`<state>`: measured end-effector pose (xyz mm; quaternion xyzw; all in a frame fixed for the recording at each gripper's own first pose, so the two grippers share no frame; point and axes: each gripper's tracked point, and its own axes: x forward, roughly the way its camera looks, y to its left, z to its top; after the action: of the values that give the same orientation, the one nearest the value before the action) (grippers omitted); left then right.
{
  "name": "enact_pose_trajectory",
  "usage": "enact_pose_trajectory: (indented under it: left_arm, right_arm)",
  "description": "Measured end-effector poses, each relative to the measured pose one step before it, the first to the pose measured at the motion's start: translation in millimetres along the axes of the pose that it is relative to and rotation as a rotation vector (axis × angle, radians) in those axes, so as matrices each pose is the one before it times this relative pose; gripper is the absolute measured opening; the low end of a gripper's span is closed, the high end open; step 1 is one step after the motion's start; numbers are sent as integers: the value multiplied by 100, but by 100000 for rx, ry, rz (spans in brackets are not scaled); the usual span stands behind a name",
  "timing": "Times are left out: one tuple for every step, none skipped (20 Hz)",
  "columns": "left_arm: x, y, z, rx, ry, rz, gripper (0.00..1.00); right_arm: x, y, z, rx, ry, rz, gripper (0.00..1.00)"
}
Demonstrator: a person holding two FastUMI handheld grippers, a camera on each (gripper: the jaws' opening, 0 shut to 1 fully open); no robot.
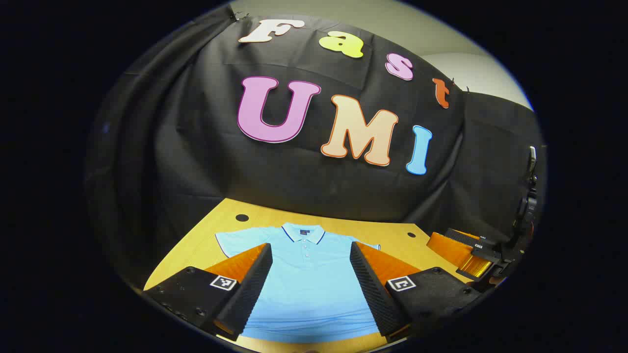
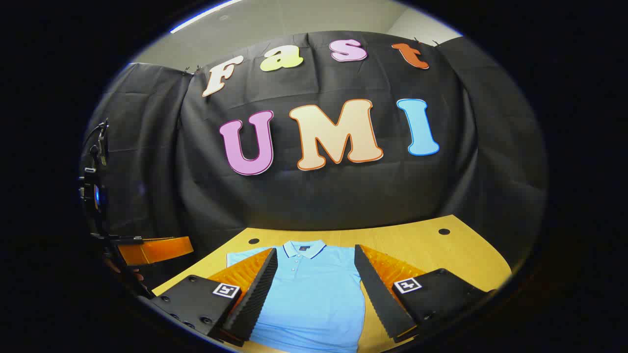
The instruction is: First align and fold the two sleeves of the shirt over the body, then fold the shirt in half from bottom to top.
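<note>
A light blue polo shirt [image 1: 309, 284] lies flat on the yellow table [image 1: 230, 215], collar [image 1: 303, 233] at the far end and buttons facing up. Its short sleeves [image 1: 234, 241] spread out to either side. My left gripper [image 1: 310, 247] hovers open above the shirt's body, with one finger over each side. In the right gripper view the same shirt [image 2: 314, 299] lies below my right gripper [image 2: 315, 251], which is also open and holds nothing. The other gripper [image 1: 478, 255] shows off to the right in the left gripper view, and at the left edge [image 2: 147, 250] in the right gripper view.
The table [image 2: 441, 255] has small round holes near its far corners [image 1: 242, 217] [image 2: 444, 231]. Black cloth hangs close behind the table's far edge. Bare tabletop lies to the right of the shirt.
</note>
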<state>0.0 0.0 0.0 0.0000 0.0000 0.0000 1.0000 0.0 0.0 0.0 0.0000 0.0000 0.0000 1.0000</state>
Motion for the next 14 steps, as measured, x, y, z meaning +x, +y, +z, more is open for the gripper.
enact_pose_trajectory:
  left_arm:
    - [36, -77, -190, -73, 495, -9, 95]
    - [61, -79, -111, 186, 772, 25, 95]
    - [-45, -32, -272, 462, 577, -91, 95]
    - [25, -73, -141, 544, 428, -48, 95]
    - [-106, 49, -188, 454, 507, -65, 95]
    - [46, -1, -72, 319, 589, -134, 95]
    - [13, -96, -206, 176, 402, -219, 95]
    - [58, -85, -39, 4, 381, -222, 95]
    - [69, -12, -79, -19, 374, -269, 95]
    - [-23, -61, -79, 48, 314, -257, 95]
    - [39, 3, -62, 112, 127, -203, 95]
    - [-10, -22, 22, 55, 162, -205, 95]
    - [161, -49, -157, -34, 428, -316, 95]
    - [79, 33, -103, -42, 660, -327, 95]
  right_arm:
    - [44, -7, -232, -477, 869, 166, 98]
    - [17, 70, -121, -461, 643, 160, 98]
    - [95, 62, 7, -266, 346, 267, 98]
    - [93, 89, -205, -59, 535, 290, 98]
    - [53, -33, -89, 162, 616, 106, 98]
    - [-94, 6, -126, 249, 539, 217, 98]
    - [20, 18, 36, 58, 50, 146, 98]
    - [-98, -101, 20, -28, -7, -15, 98]
    - [-49, -17, 52, 31, -29, -81, 98]
    - [-34, 55, -113, 146, 41, -60, 98]
    - [-28, 9, 108, 242, -36, -55, 98]
    - [-25, -2, -68, 135, 6, 19, 98]
    - [-8, -50, 8, 38, 5, -108, 98]
    - [-52, 0, -120, -44, 143, -150, 98]
